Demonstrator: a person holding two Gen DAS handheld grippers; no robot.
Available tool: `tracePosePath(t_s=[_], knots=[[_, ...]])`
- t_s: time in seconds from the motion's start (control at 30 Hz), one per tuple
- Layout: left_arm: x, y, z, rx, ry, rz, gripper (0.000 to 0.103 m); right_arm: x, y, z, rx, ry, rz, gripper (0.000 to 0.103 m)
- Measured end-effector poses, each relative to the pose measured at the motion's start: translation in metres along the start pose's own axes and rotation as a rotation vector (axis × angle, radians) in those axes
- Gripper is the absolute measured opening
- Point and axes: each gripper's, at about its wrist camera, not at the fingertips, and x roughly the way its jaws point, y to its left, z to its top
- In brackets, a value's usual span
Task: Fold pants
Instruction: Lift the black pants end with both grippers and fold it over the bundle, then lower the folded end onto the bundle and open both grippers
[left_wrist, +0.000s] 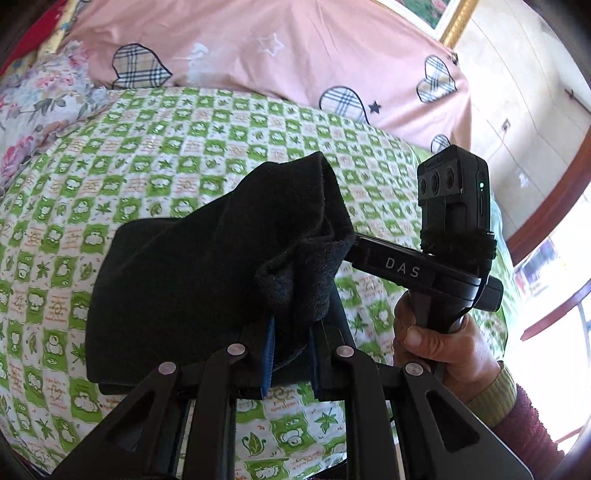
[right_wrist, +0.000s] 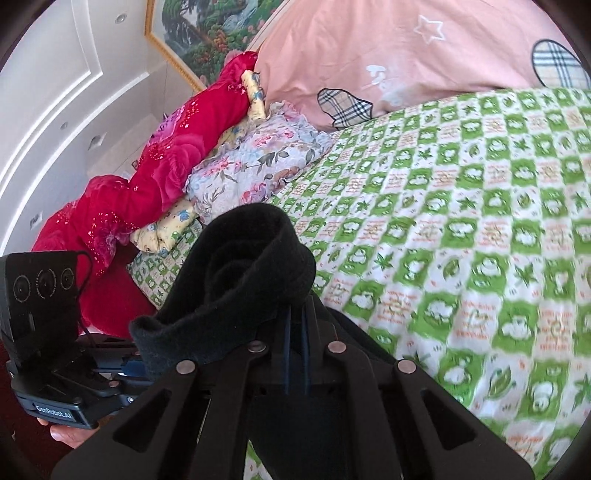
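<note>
The black fleece pants (left_wrist: 192, 266) lie partly folded on the green-and-white checked bedsheet (left_wrist: 177, 147). My left gripper (left_wrist: 291, 354) is shut on a raised fold of the pants, the cloth bunched between its blue pads. In the left wrist view my right gripper (left_wrist: 354, 247) comes in from the right, its fingers buried in the same raised edge. In the right wrist view the right gripper (right_wrist: 295, 332) is shut on a thick rolled edge of the pants (right_wrist: 240, 269). The left gripper's body (right_wrist: 55, 369) shows at lower left there, held by a hand.
A pink quilt (left_wrist: 295, 55) with plaid hearts lies across the back of the bed. A floral pillow (right_wrist: 251, 162) and a red blanket (right_wrist: 147, 177) are piled at the left side. A hand (left_wrist: 443, 343) in a dark red sleeve holds the right gripper's handle.
</note>
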Motion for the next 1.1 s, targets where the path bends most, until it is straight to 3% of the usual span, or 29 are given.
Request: tracePosePath(t_s=[0.33,0.63,0.7,0.77,0.8,0.83,1.1], knots=[[0.035,-0.020,-0.019,0.073,0.071,-0.017,0.014,-0.018,-0.022,-0.027,0.086,-0.011,-0.046,0.006],[0.045,-0.016,-0.028,0.103,0.111,-0.050,0.024,-0.047,-0.031,-0.047,0.184,-0.054,-0.240,0.008],[0.040,-0.015,-0.030,0.108,0.113,-0.086,0.039,-0.057,-0.029,-0.052,0.211,-0.081,-0.282,0.018],[0.032,-0.014,-0.032,0.100,0.115,-0.134,0.047,-0.065,-0.025,-0.055,0.223,-0.099,-0.321,0.046],[0.027,-0.014,-0.034,0.102,0.111,-0.145,0.047,-0.069,-0.022,-0.056,0.226,-0.117,-0.327,0.068],[0.022,-0.013,-0.035,0.109,0.105,-0.148,0.047,-0.072,-0.017,-0.057,0.226,-0.137,-0.328,0.075],[-0.016,0.026,-0.032,0.027,0.034,-0.107,0.061,-0.076,0.018,-0.057,0.220,-0.169,-0.403,0.076]])
